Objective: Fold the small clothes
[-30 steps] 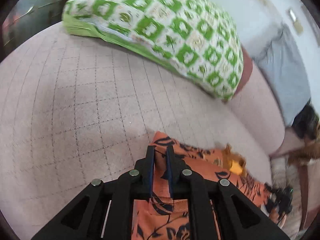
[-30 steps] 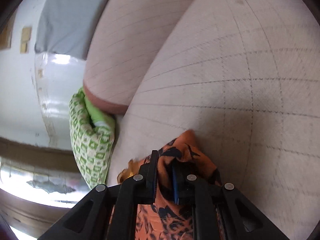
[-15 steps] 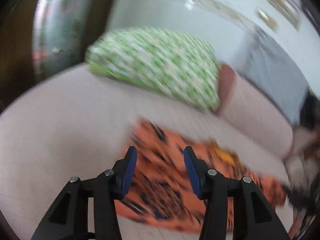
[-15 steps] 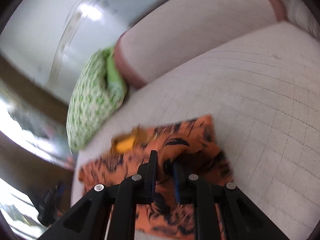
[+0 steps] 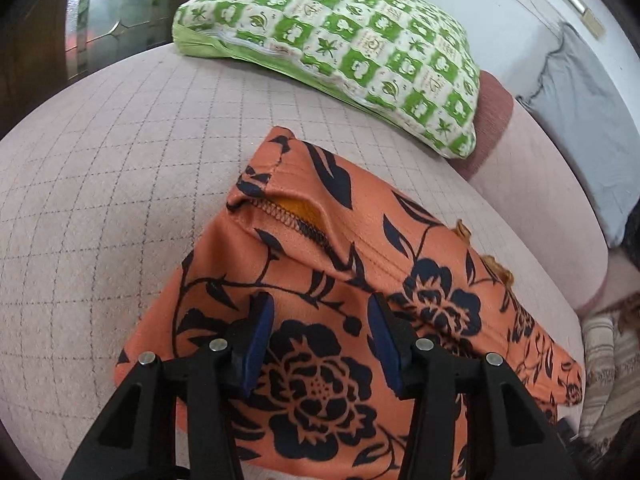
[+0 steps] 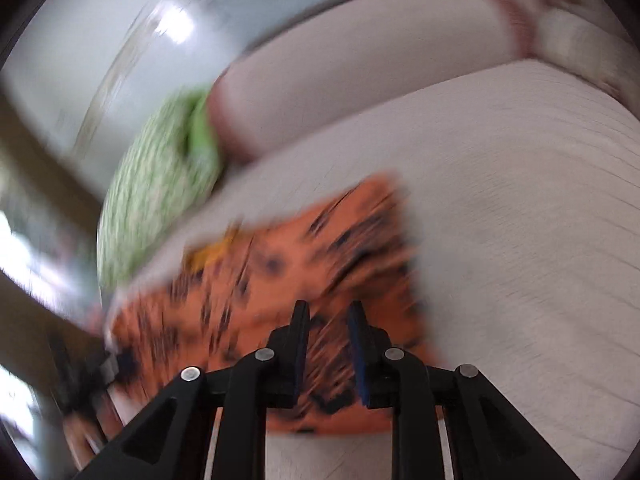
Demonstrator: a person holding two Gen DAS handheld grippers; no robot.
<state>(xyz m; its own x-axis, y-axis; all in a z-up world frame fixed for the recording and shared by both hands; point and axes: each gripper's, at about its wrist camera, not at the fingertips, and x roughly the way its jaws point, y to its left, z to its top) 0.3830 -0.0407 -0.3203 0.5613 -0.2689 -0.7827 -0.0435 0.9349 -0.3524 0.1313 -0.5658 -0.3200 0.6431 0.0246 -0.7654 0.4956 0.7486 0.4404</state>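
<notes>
Two tongs spread above an orange garment on the sofa

Both tongs hang over the cloth with their blue-padded fingers apart and nothing between them. Left tongs [image 5: 322,320] point forward and down across the orange garment [image 5: 340,280], the fingers well separated over a large dark flower print. Right tongs [image 6: 328,328] are also released, with a narrower gap, aimed at the same garment [image 6: 280,280]; that view is smeared by motion, so finer detail cannot be made out there.

Printed with dark blue flowers and leaves, the garment lies folded on the sofa seat [image 5: 100,168], a pinkish cushion with a stitched grid. A seam opening near its far edge shows a yellow lining. Beyond it a green and white patterned pillow [image 5: 340,44] leans against the sofa back [image 5: 540,184]. No readable writing or label shows
</notes>
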